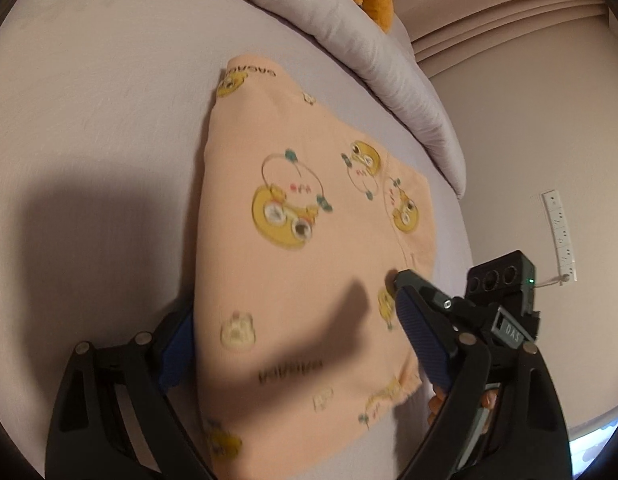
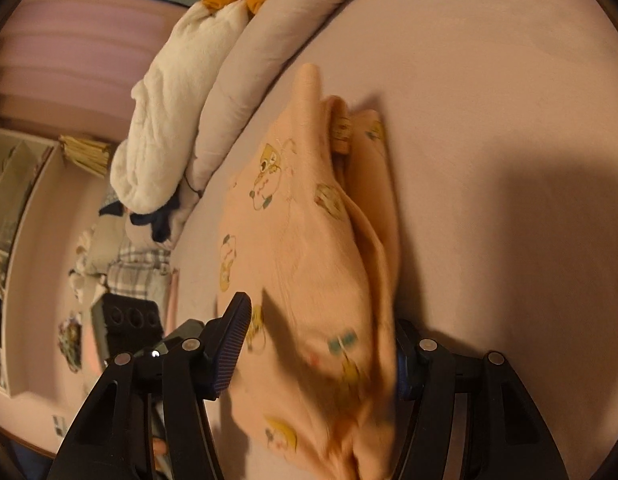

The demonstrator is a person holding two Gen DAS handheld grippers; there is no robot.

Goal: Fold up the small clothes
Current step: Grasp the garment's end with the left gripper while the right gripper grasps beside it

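A pale lilac bed [image 1: 89, 80] is seen filling both views, edged by a rolled duvet [image 1: 389, 60] below pink walls. A peach printed garment [image 1: 293, 240] is laid flat mid-bed, its long axis running away toward the duvet. It lies between both open tongs, left [image 1: 293, 340] and right [image 2: 317, 352], ungripped.

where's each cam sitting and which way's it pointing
Left wrist: sits on the left gripper, looks down along its fingers at the peach garment on the bed; the right gripper and fingertips of a hand show.
Right wrist: sits on the right gripper, looks down at the folded garment; the left gripper shows.
Shared: garment, bed, grey pillow.
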